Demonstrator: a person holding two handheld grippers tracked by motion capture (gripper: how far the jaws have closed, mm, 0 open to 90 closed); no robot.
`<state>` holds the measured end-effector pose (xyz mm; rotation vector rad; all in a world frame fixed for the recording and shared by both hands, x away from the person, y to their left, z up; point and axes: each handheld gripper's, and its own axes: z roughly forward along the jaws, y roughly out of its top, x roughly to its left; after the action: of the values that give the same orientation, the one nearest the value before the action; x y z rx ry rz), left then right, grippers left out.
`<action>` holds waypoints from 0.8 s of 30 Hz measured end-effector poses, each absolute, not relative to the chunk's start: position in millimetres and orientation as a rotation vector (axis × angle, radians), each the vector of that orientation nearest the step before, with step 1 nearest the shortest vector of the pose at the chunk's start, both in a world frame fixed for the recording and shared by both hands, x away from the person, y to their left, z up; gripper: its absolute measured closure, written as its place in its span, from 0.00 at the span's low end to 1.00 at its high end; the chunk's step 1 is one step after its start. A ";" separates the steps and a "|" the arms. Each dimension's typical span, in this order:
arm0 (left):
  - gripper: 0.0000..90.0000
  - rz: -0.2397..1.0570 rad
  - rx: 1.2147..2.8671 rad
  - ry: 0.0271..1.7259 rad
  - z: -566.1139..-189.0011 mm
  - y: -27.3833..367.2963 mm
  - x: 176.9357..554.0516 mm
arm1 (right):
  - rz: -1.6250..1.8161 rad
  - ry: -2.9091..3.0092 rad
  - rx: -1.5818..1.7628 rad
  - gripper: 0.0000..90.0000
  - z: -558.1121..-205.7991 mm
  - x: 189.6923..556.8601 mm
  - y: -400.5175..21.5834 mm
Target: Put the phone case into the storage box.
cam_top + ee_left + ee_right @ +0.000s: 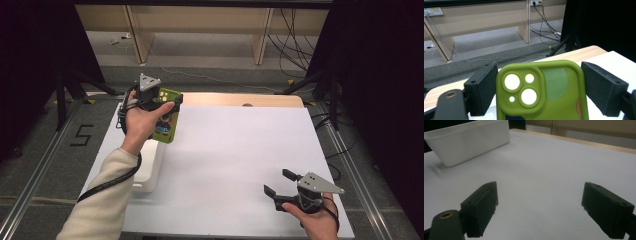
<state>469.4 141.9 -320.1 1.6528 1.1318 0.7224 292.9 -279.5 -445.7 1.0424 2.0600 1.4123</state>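
At the far left, the left gripper (161, 102) is lifted above the white tray (148, 170), its fingers (482, 90) clenched on the sides of the green phone case (541, 92). The case stands upright, long axis vertical, directly over the tray, so the left hand is nearer. Its lower end is cut off. At the near right, the right gripper (278, 182) rests low over the bench (240, 150), fingers released, holding nothing.

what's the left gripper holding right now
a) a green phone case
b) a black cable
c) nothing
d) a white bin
a: in the left gripper view the green phone case sits between the two black jaws of the left gripper, and the high view shows it raised over the white bin.
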 end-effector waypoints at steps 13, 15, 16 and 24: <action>0.19 0.726 1.650 1.137 -320.0 144.5 470.4 | 1.416 2.058 1.043 0.16 -445.8 293.1 -279.9; 0.19 0.731 1.648 1.137 -319.5 146.0 470.7 | 1.416 2.057 1.042 0.16 -445.6 292.8 -279.7; 0.19 0.734 1.652 1.138 -319.1 146.9 470.7 | 1.416 2.058 1.042 0.16 -445.6 292.7 -279.6; 0.19 0.745 1.640 1.150 -318.6 151.9 472.2 | 1.417 2.058 1.043 0.16 -445.8 293.0 -280.3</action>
<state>472.2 151.9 -318.6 1.6402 1.1503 0.7448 293.0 -280.3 -445.8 1.0428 2.0575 1.4171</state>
